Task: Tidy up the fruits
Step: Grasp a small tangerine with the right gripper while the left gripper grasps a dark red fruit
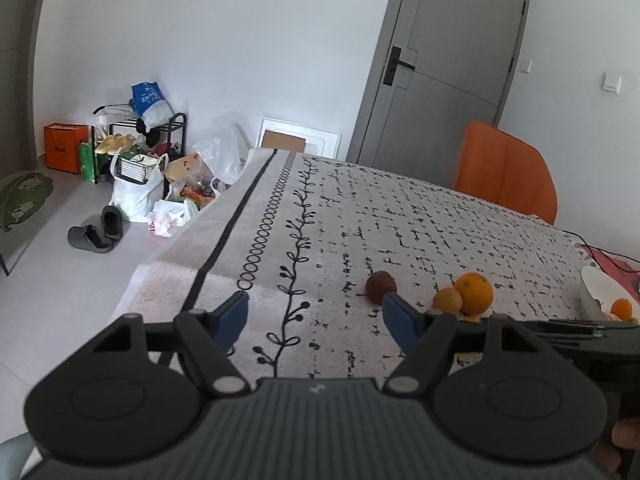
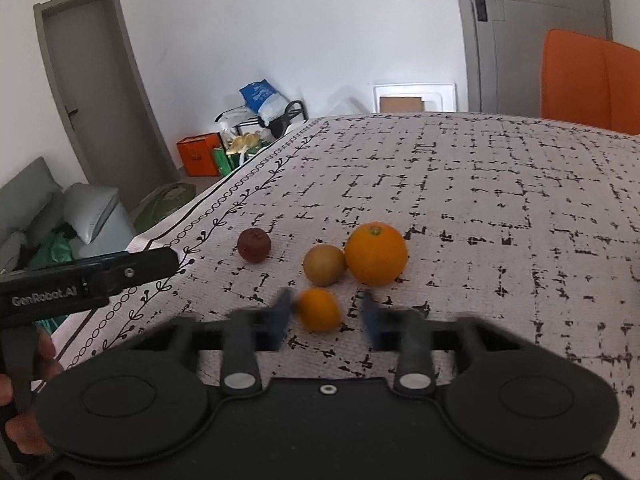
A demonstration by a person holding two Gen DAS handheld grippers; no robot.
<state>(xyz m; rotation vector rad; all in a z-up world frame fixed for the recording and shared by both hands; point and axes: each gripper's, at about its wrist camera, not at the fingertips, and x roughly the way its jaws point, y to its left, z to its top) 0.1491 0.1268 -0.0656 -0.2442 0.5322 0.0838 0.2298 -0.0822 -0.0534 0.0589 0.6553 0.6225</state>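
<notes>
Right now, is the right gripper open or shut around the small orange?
Open. The right gripper has its blue fingers on either side of the small orange, with gaps visible; motion blur hides finer detail.

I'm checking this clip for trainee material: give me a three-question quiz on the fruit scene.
1. True or false: the right gripper is open around the small orange.
2. How many fruits lie loose on the tablecloth?
3. Which fruit touches the big orange: A) dark red fruit, B) brownish-yellow fruit?

Key: 1 true; 2 four; 3 B.
</notes>
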